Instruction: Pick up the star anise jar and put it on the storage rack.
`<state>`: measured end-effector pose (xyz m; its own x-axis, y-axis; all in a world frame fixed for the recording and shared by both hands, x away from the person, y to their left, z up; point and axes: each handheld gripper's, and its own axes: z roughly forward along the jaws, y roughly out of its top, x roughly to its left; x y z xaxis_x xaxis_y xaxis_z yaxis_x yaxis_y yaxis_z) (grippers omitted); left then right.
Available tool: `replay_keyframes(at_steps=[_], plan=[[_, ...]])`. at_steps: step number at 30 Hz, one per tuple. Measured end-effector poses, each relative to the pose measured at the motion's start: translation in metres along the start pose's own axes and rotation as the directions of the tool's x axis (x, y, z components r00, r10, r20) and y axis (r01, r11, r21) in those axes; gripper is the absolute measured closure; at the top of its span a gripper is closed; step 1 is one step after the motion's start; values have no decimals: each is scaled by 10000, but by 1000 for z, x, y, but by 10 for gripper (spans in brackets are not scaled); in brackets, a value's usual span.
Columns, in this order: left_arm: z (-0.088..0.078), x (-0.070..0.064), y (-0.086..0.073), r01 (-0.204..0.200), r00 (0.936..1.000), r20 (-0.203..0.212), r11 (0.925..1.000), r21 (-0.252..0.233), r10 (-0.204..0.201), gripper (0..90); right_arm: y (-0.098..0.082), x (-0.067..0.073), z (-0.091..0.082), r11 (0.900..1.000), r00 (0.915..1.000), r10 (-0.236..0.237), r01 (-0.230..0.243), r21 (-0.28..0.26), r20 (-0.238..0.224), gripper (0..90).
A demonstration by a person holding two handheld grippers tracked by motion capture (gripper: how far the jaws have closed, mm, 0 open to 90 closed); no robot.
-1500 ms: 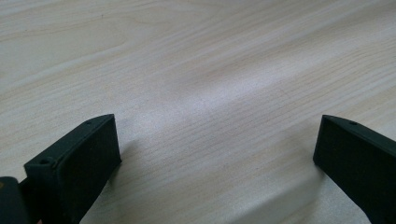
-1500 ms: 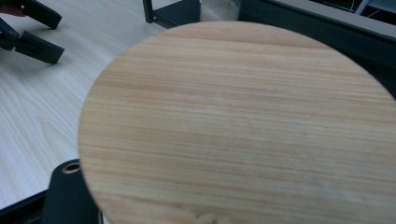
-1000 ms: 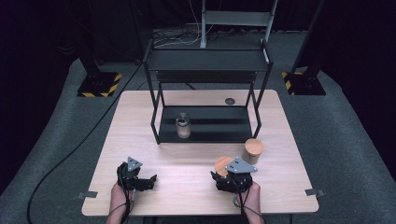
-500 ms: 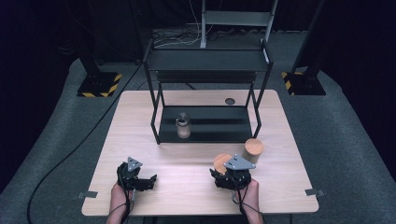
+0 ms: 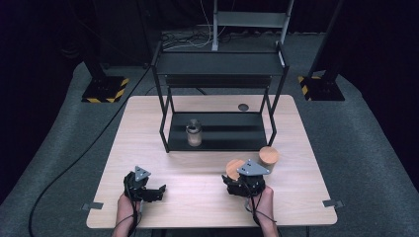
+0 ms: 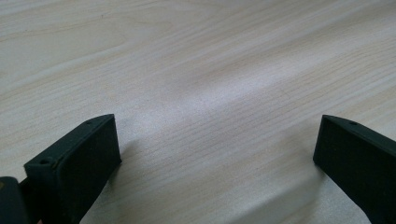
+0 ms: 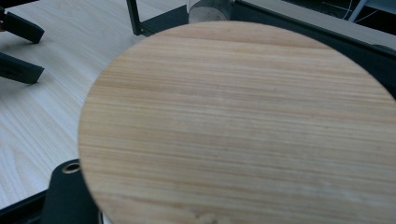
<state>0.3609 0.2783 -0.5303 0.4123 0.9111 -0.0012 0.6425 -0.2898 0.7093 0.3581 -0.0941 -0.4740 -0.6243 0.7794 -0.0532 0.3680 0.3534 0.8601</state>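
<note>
We've got the wooden table (image 5: 197, 187) with a black rack (image 5: 217, 89) at the back and a small jar (image 5: 193, 133) on its low shelf. Our right gripper (image 5: 236, 177) is clamped on a round wooden lid (image 7: 243, 126), lifted just beside another wooden-topped jar (image 5: 269, 157). The lid looks light, stiff and smooth, so grip it by the rim. Left gripper (image 5: 159, 189) sits wide open over bare tabletop.

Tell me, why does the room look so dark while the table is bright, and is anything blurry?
High view: light falls on the pale wooden table, the surroundings stay black. Left gripper view: sharp wood grain, soft shadows under the black jaws. Right gripper view: the round wooden lid is close and slightly soft at its edges.
</note>
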Motion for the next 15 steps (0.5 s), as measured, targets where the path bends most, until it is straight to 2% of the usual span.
replay_keyframes(at_steps=[15], plan=[[0, 0, 0, -1, 10000, 0, 10000, 0, 1, 0, 6, -3, 7, 9999, 10000, -63, 63, 89, 50, 250]])
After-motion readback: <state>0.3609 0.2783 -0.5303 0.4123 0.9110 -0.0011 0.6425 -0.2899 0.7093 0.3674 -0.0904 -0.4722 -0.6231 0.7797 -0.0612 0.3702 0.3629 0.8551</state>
